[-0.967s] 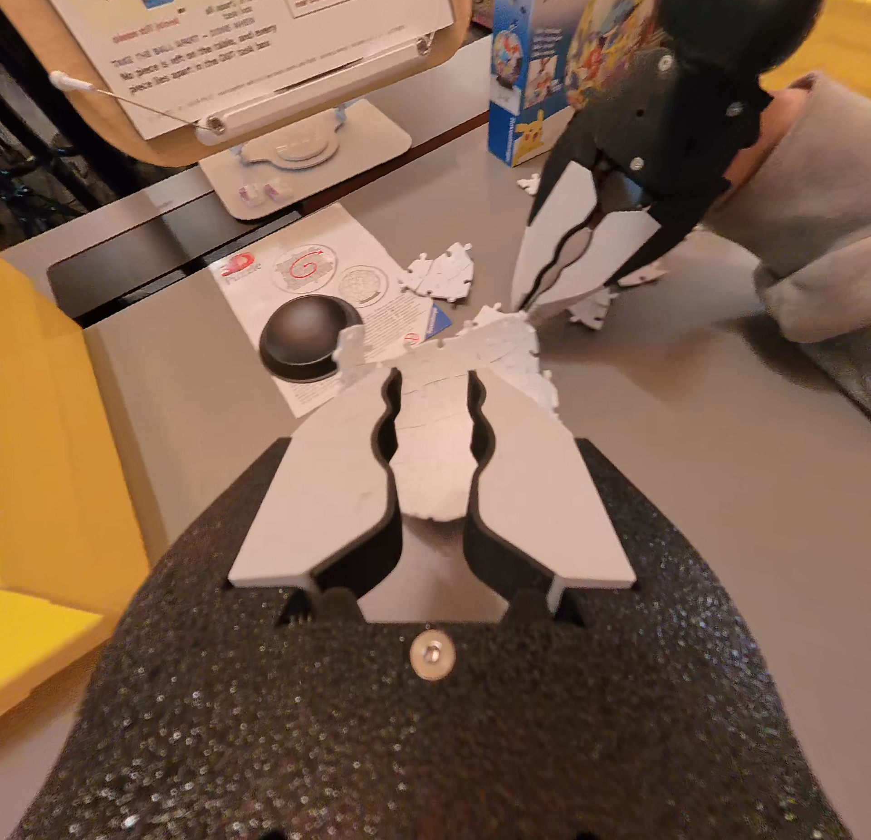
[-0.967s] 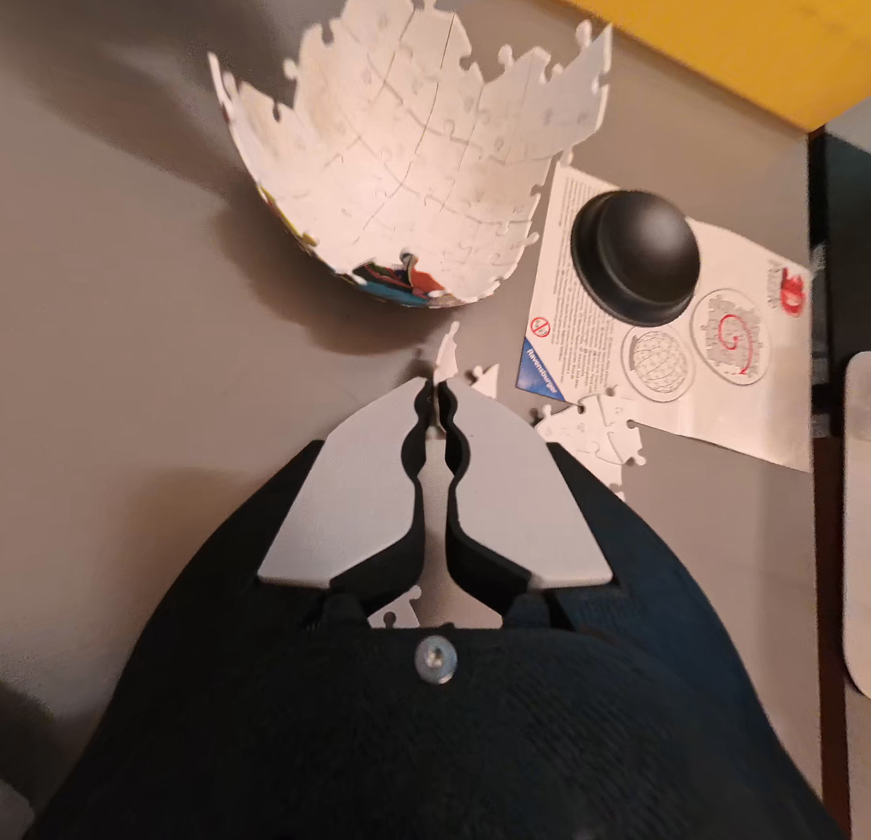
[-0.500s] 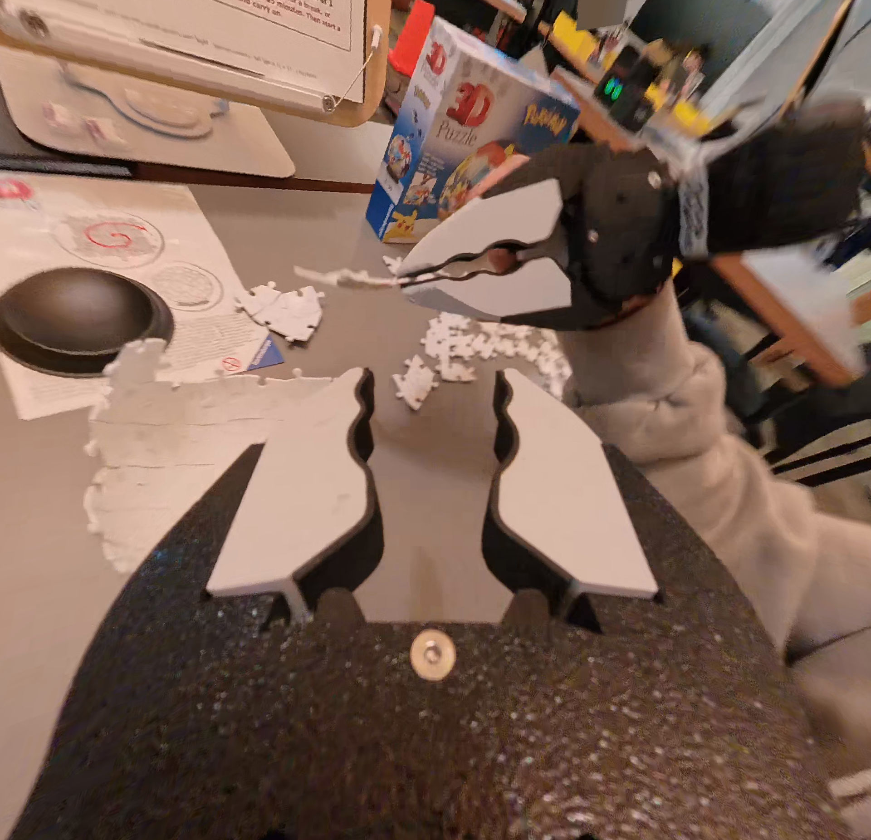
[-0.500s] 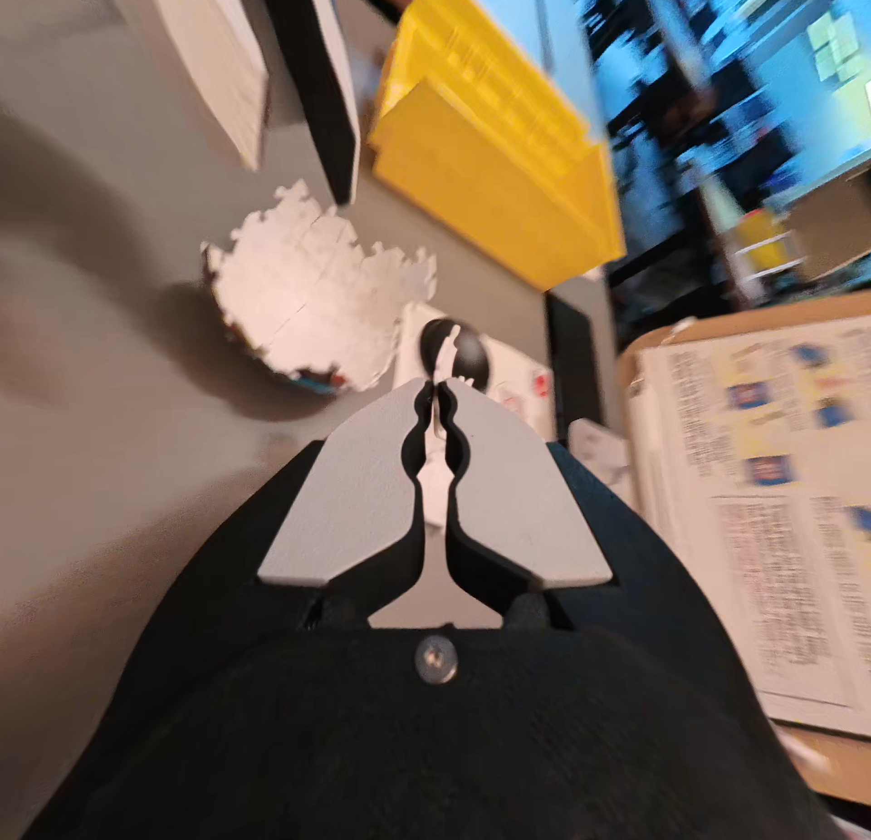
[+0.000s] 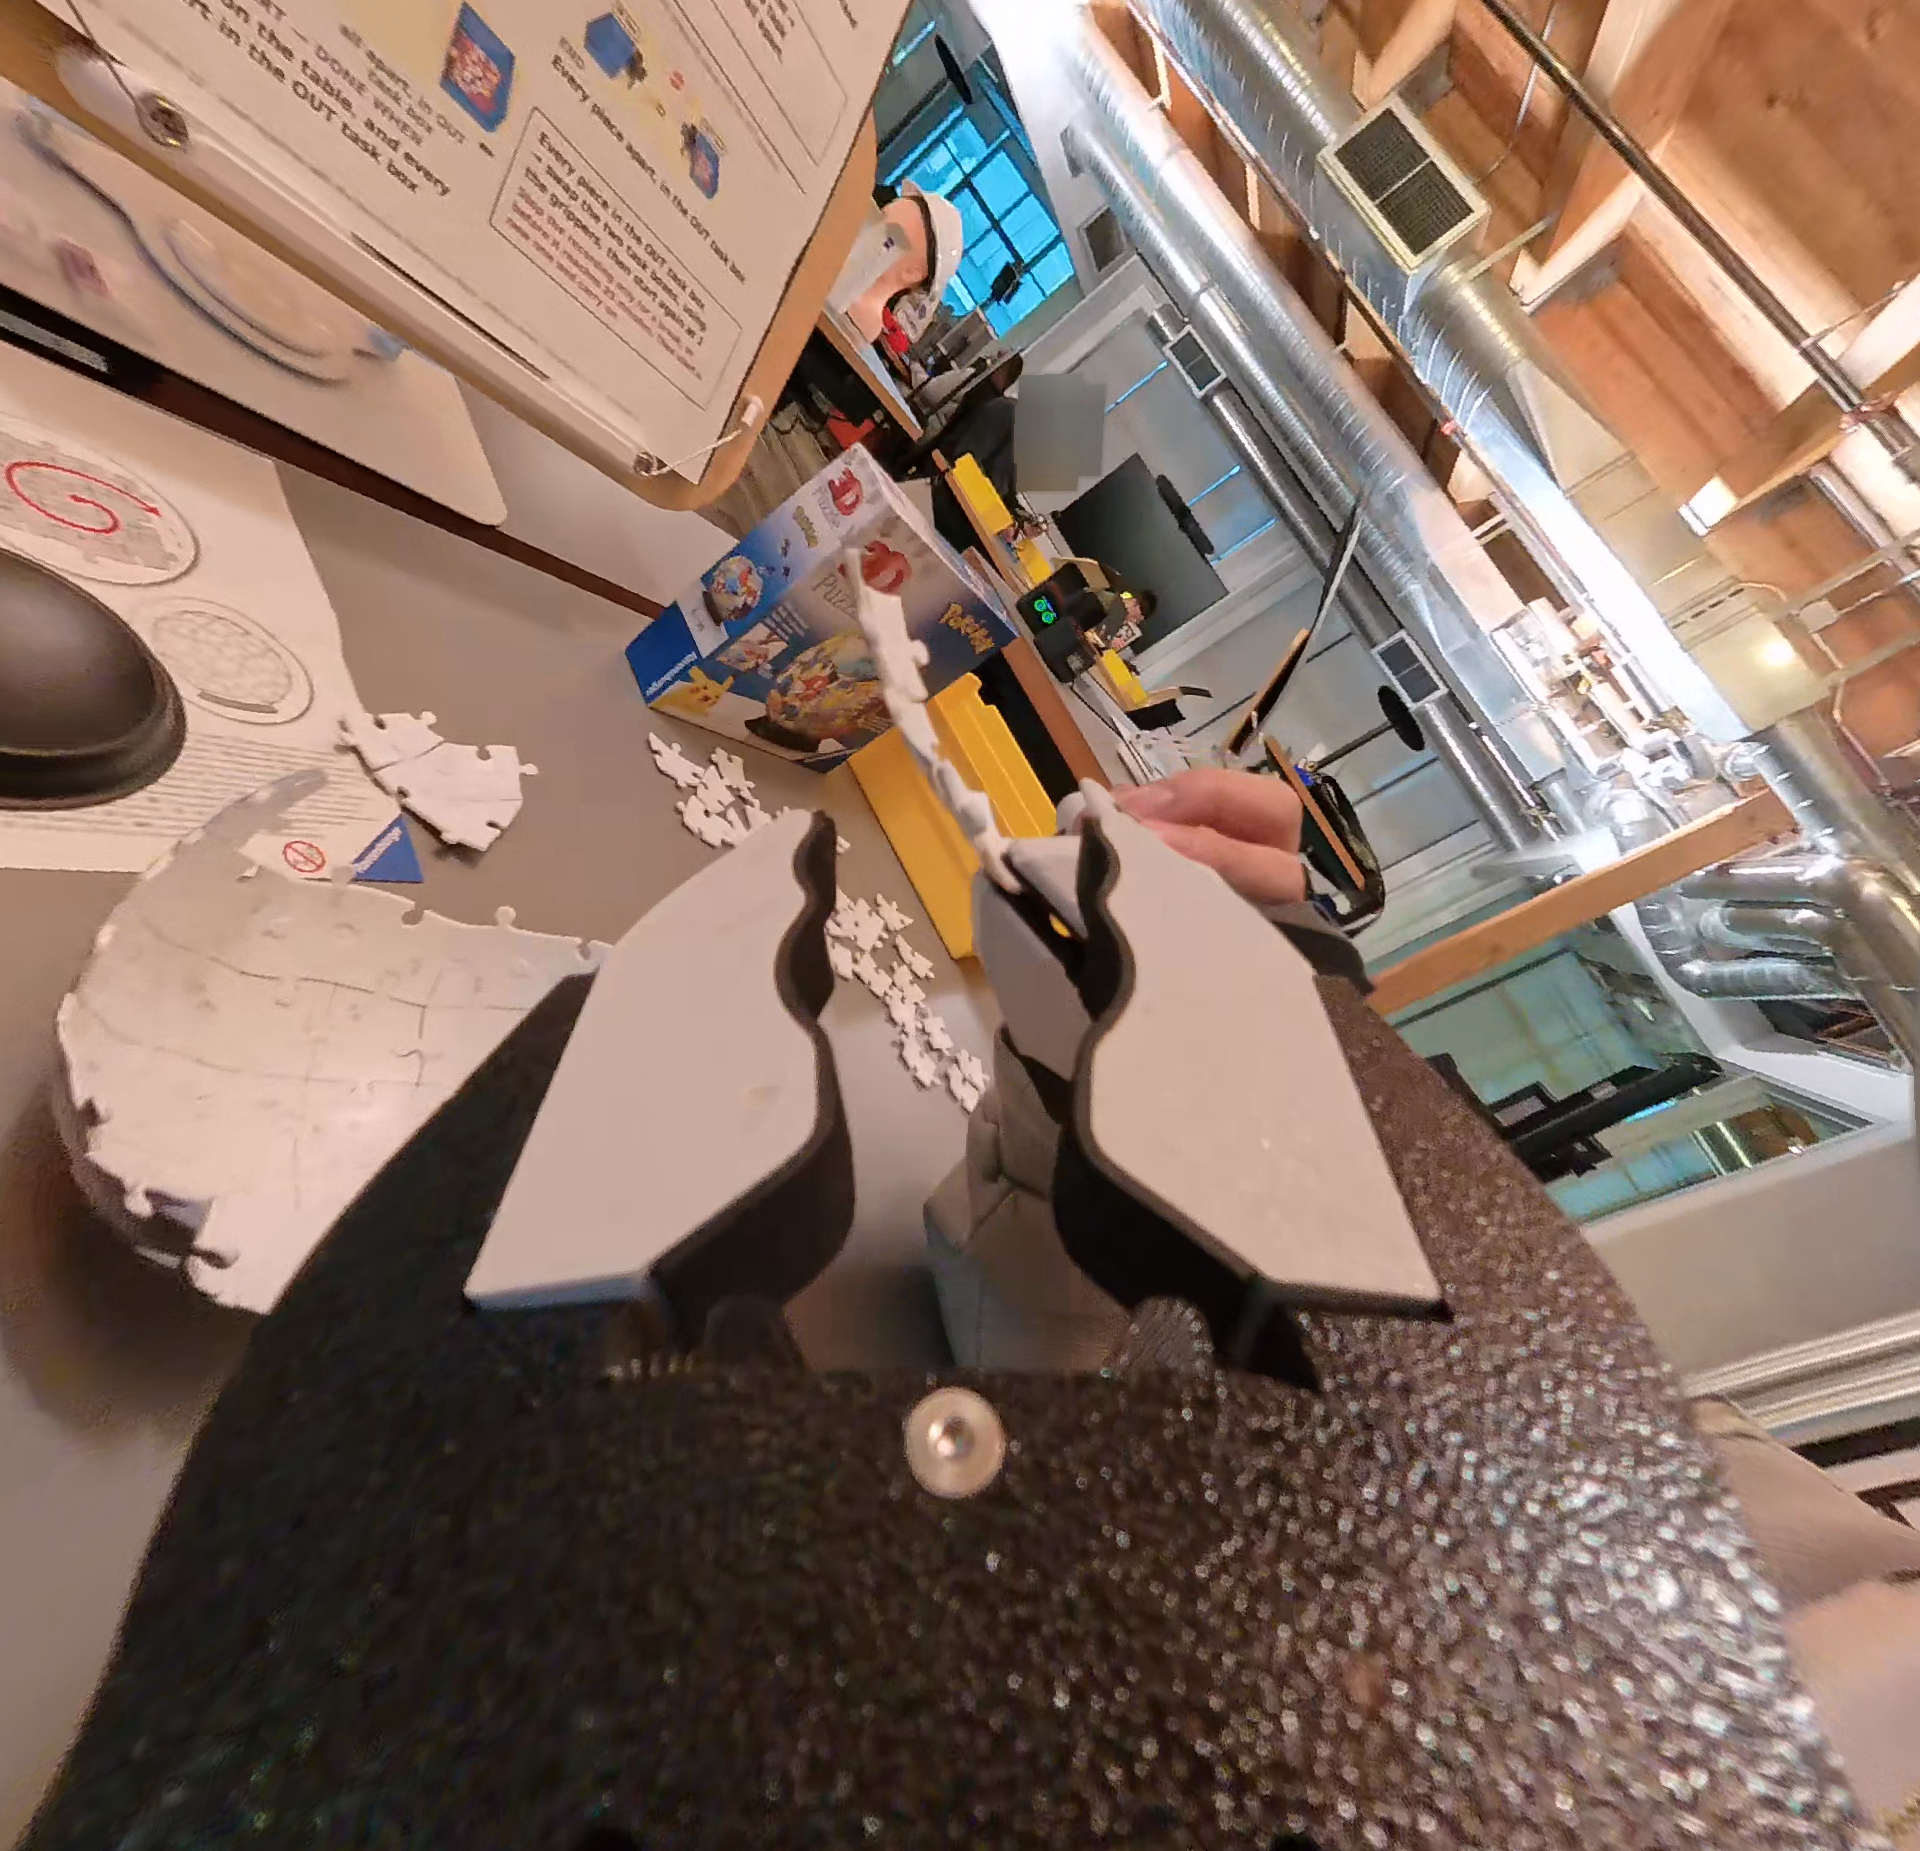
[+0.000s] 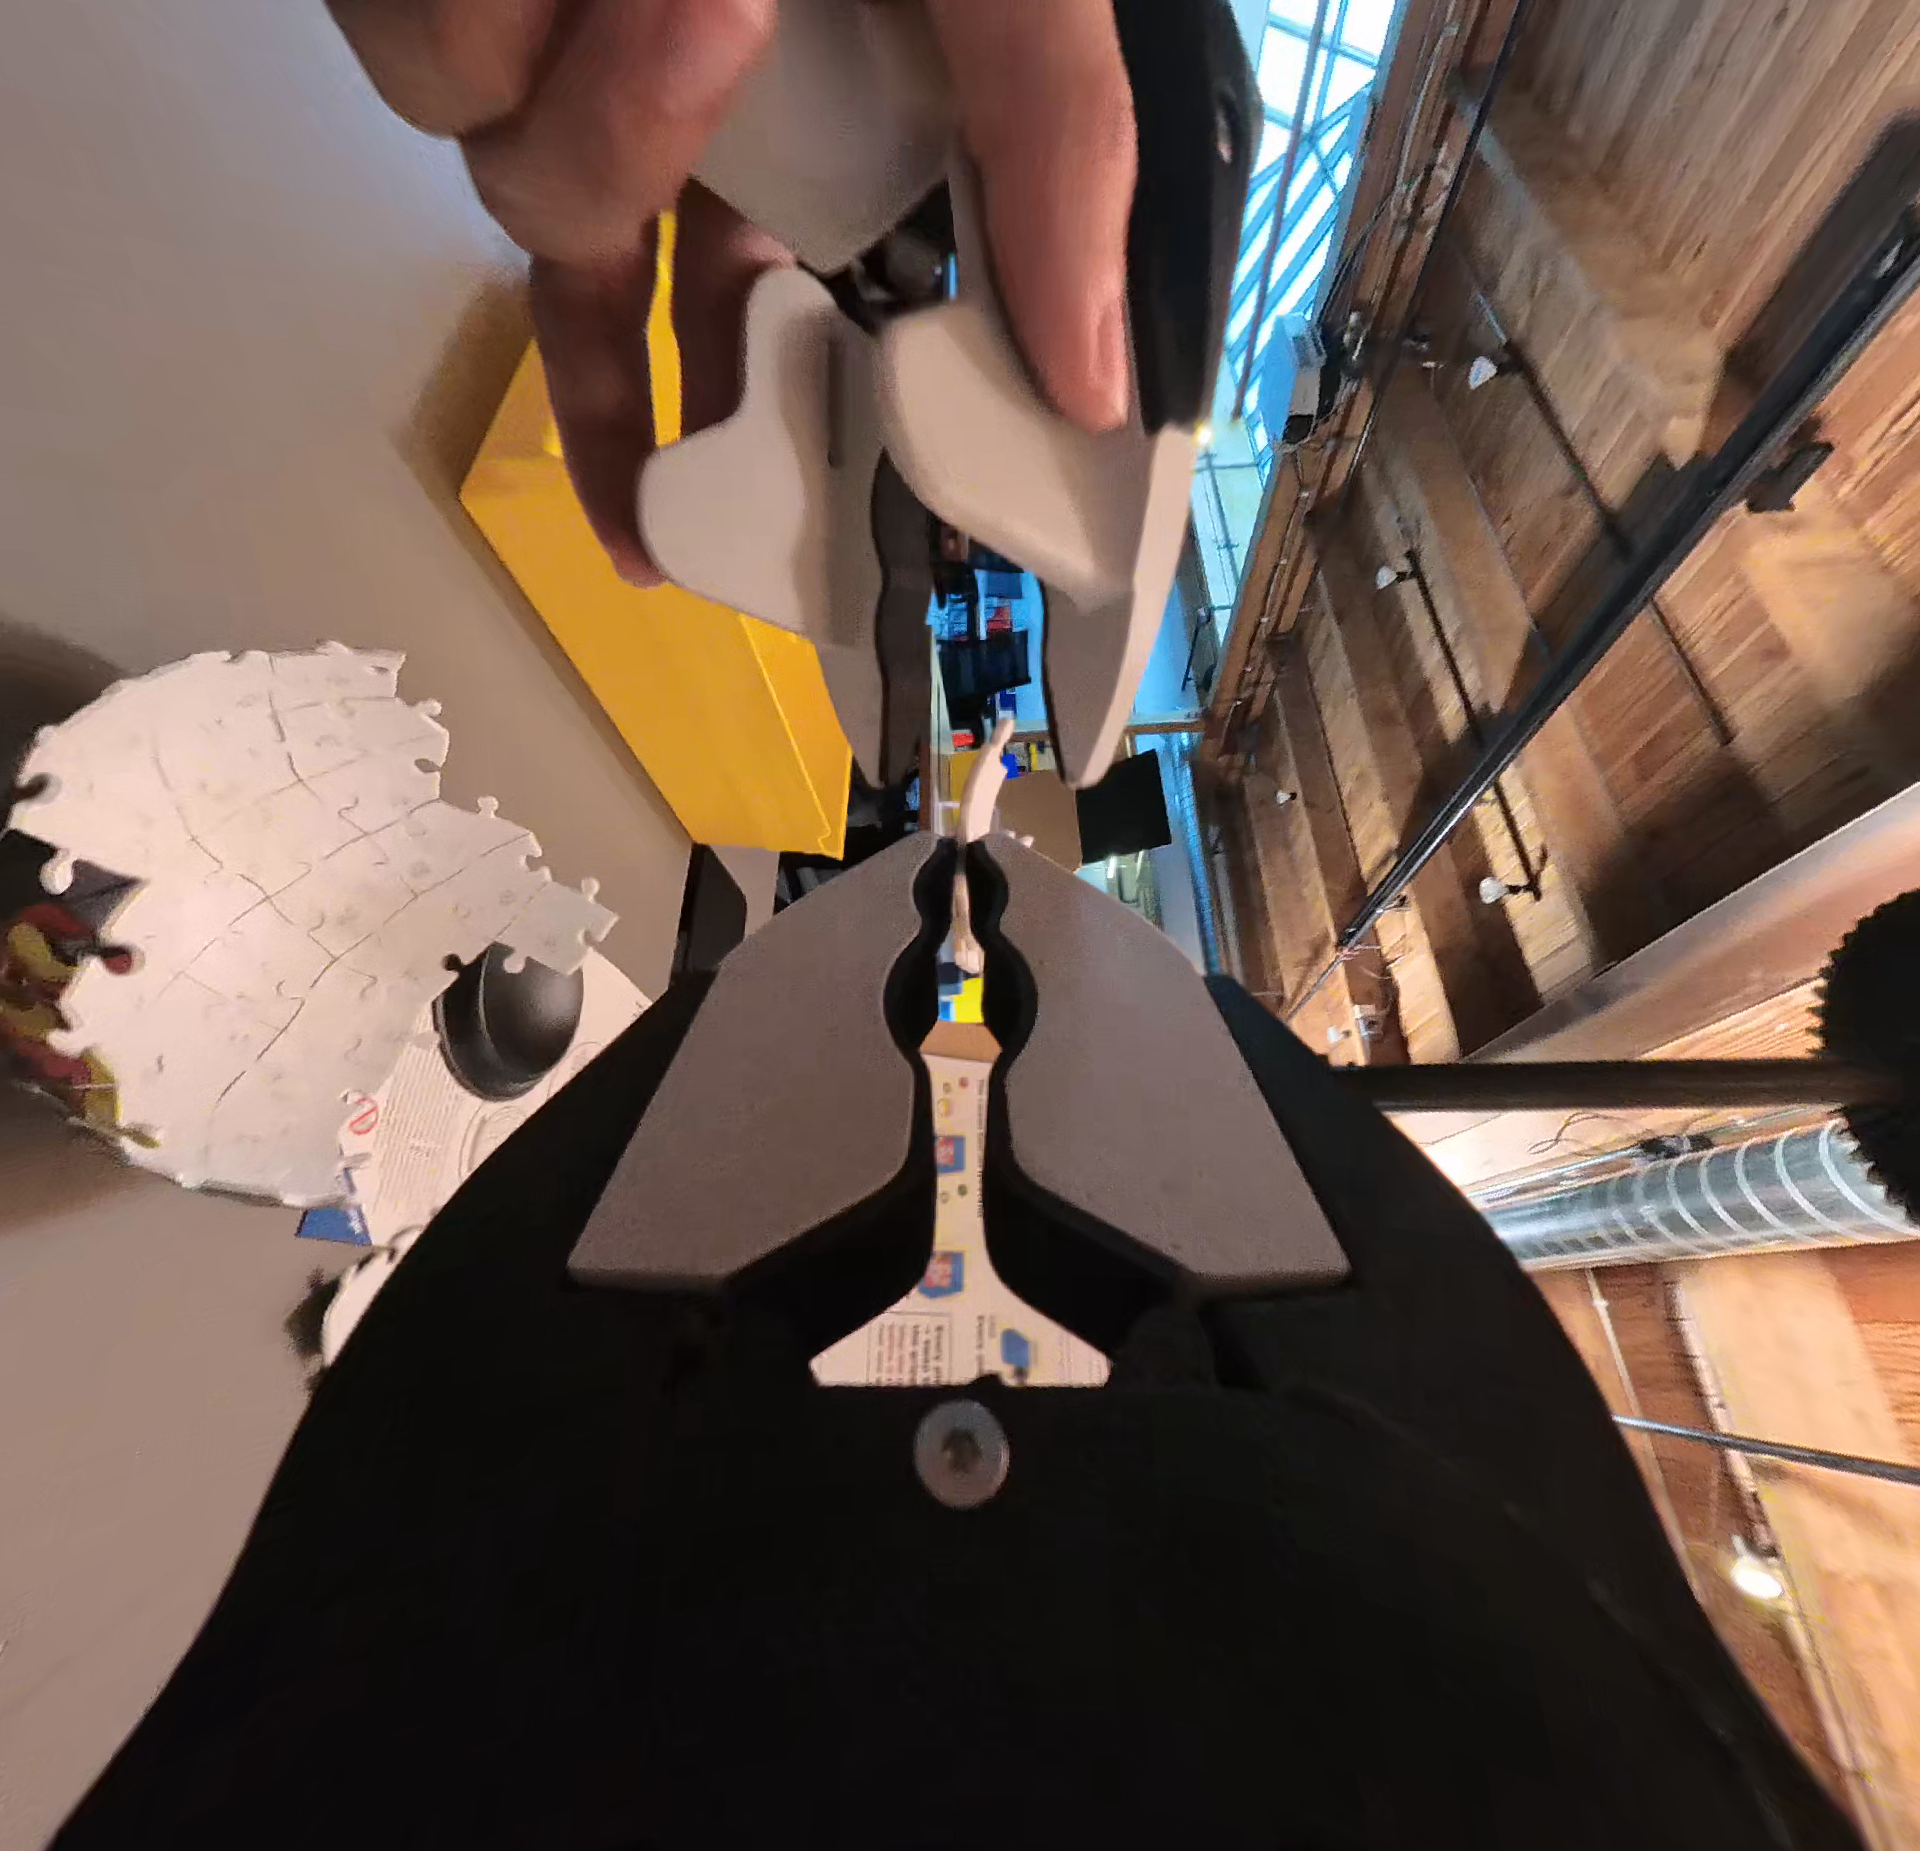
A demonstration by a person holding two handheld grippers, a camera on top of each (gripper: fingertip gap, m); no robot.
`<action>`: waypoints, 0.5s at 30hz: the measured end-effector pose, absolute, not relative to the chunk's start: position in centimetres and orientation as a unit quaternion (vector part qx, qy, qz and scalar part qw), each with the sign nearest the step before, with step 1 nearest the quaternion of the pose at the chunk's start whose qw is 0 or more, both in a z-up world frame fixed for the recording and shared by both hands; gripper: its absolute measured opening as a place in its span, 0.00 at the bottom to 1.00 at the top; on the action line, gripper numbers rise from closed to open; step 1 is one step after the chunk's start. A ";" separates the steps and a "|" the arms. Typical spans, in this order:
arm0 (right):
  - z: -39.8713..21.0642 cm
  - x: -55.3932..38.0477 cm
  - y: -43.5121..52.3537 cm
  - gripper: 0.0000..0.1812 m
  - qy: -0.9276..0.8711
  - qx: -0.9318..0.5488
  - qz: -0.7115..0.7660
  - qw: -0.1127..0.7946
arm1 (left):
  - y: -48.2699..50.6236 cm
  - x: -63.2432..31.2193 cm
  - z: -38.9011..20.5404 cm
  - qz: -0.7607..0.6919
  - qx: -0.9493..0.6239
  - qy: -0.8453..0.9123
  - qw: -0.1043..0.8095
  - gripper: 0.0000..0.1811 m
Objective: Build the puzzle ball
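Note:
My right gripper (image 6: 961,851) is shut on a thin white puzzle piece (image 6: 982,783), seen edge-on and sticking out past its tips. My left gripper (image 5: 956,835) is open and empty. In the right wrist view it (image 6: 982,773) hangs above, held by a hand, with its tips on either side of the piece's far end. In the left wrist view the right gripper (image 5: 1003,861) sits between my left fingers with the piece (image 5: 904,679) rising from it. The half-built white ball shell (image 5: 260,1022) lies on the table at the left (image 6: 260,897).
A black dome stand (image 5: 62,700) sits on a printed sheet (image 5: 208,575). A small joined cluster (image 5: 447,773) and several loose pieces (image 5: 894,970) lie on the grey table. The puzzle box (image 5: 810,648), a yellow bin (image 5: 935,793) and an instruction board (image 5: 468,87) stand behind. Both grippers' tips are close together, under 4 cm apart.
Both grippers have lifted off the table and tilted up. The right gripper has brought its piece between the left gripper's open jaws. The shell stays on the table.

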State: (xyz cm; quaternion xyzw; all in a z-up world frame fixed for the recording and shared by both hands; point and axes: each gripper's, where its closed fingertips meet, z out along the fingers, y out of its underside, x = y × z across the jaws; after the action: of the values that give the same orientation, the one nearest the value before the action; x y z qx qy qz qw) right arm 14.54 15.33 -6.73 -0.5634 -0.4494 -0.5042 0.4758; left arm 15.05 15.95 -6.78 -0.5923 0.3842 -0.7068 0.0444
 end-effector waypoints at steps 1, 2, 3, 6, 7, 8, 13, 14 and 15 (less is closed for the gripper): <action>-6.7 14.2 15.5 0.01 -0.452 -0.556 -0.513 0.472 | 15.9 15.0 -6.7 -0.706 -0.592 0.387 0.039 0.23; -6.5 13.9 15.6 0.01 -0.454 -0.547 -0.525 0.468 | 15.9 15.0 -6.8 -0.703 -0.593 0.390 0.040 0.20; -6.6 13.8 15.7 0.01 -0.457 -0.544 -0.531 0.462 | 16.1 15.1 -7.0 -0.699 -0.596 0.393 0.046 0.16; -7.0 13.5 16.0 0.01 -0.462 -0.544 -0.531 0.456 | 16.5 15.1 -7.0 -0.695 -0.596 0.397 0.064 0.05; -7.3 13.5 16.1 0.01 -0.465 -0.552 -0.523 0.455 | 16.6 15.1 -7.1 -0.692 -0.596 0.402 0.069 0.02; -7.5 13.5 16.2 0.01 -0.465 -0.554 -0.519 0.456 | 16.7 15.2 -7.2 -0.687 -0.596 0.409 0.075 0.02; -8.2 13.2 16.2 0.11 -0.470 -0.573 -0.471 0.478 | 17.3 15.8 -7.9 -0.654 -0.597 0.448 0.123 0.01; -8.2 13.0 15.9 0.15 -0.465 -0.587 -0.438 0.497 | 17.6 15.9 -8.1 -0.643 -0.594 0.462 0.141 0.01; -7.7 12.9 15.5 0.18 -0.451 -0.600 -0.402 0.525 | 17.8 16.0 -8.1 -0.632 -0.591 0.476 0.157 0.01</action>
State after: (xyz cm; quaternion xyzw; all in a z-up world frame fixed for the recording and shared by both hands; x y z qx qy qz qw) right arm 12.88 15.51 -7.72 -0.5996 -0.4507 -0.4020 0.5251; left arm 15.97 17.76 -8.15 -0.5914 0.4761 -0.6317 0.1565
